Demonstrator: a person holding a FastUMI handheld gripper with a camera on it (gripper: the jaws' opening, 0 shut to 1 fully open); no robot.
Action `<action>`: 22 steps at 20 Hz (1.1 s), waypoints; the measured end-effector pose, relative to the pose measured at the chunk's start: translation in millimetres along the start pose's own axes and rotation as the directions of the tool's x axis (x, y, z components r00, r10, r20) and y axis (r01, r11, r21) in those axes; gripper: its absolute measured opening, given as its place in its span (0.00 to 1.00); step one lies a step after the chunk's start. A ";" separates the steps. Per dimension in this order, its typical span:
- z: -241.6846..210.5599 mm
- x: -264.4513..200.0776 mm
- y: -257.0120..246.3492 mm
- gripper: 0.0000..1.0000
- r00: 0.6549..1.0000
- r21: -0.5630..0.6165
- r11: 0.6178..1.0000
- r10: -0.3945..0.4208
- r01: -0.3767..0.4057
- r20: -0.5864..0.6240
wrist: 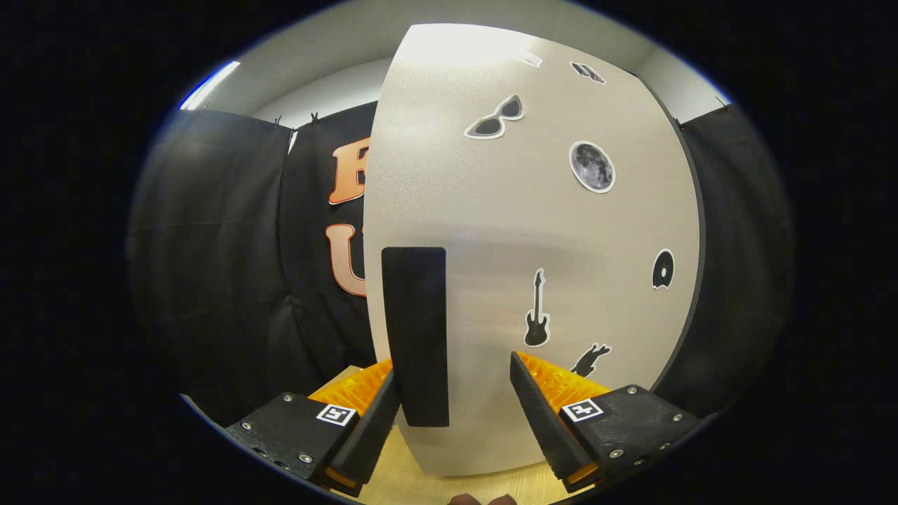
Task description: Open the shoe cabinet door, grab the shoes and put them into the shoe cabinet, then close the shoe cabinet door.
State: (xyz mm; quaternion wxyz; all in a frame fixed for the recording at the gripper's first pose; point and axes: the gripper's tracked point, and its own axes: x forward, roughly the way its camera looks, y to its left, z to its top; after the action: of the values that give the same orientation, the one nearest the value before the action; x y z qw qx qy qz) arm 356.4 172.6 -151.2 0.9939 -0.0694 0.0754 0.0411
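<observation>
Right up against the shoe cabinet door I held my gripper, its fingers spread apart with the dark upright handle between them, nearer the left finger and not yet pinched. I judged that placement let me close on the handle and swing the door, which looked shut or nearly so. Stickers dotted the pale panel: sunglasses, a moon, a guitar. Below lay a light wooden surface; black cloth hung behind. No shoes were in sight.
</observation>
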 end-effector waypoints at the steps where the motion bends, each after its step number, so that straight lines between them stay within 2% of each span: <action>1: -0.2 0.5 -0.8 0.91 1.000 -0.006 1.000 -0.006 0.006 -0.001; 13: 4.9 7.7 -2.3 0.91 0.997 -0.036 0.996 -0.078 0.078 -0.007; 17: 3.7 8.9 -2.0 0.93 0.993 -0.090 0.989 -0.120 0.119 -0.009; 22: 6.2 3.6 -0.8 0.94 0.992 -0.084 0.989 -0.122 0.120 -0.029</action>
State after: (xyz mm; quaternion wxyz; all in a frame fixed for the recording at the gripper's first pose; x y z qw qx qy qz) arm 360.9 172.9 -145.5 0.9895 -0.1151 0.0860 -0.0175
